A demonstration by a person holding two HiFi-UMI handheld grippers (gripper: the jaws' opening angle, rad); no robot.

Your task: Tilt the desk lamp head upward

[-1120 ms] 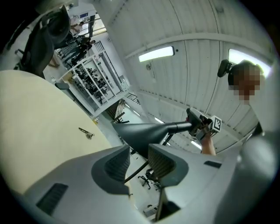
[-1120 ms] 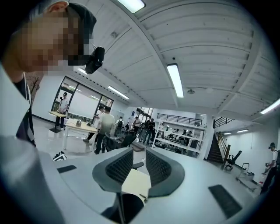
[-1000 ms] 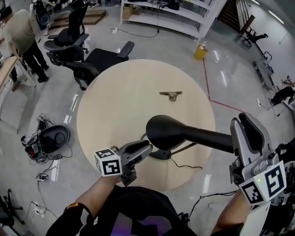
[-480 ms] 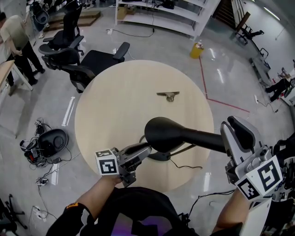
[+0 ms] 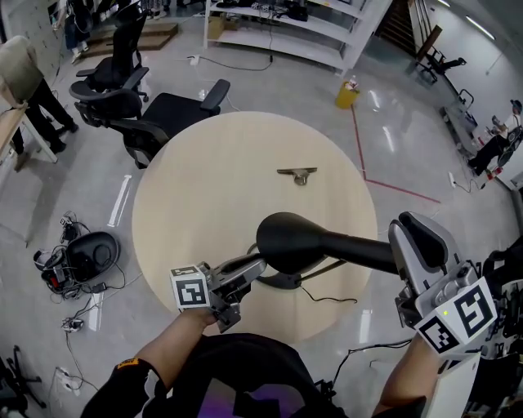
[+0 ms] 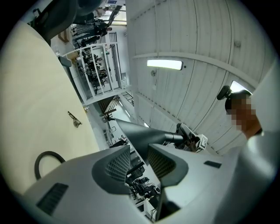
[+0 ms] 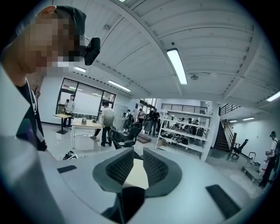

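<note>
Right hand-held gripper [image 7: 138, 162]: clamped on the dark neck [image 5: 359, 245] of the desk lamp [image 5: 327, 242]; neck filling the lower part of the slot between the pads, cream desk [image 5: 204, 180] showing through above it.
Left hand-held gripper [image 6: 138, 154]: jaws apart, nothing between them; tips near the lamp base [image 5: 282, 280] in the head view.
Lamp head [image 5: 288, 239]: black, over the near part of the desk, neck running right into the right hand-held gripper.
Left gripper view only: underside of the lamp head seen as a cone tapering to the far grip, ceiling light behind.
Right gripper view only: people standing by a far table; lamp head out of sight.
Head view only: lamp base, thin cable [image 5: 327, 295] trailing from it, small metal piece [image 5: 297, 173] farther out on the desk.
Since a second ago: right hand-held gripper drawn slightly in toward the desk; lamp head and left hand-held gripper about where they were.
Shelf rack [image 5: 286, 24]: loaded with items too small to name.
Floor: office chairs [image 5: 139, 98], yellow bottle [image 5: 349, 92].
</note>
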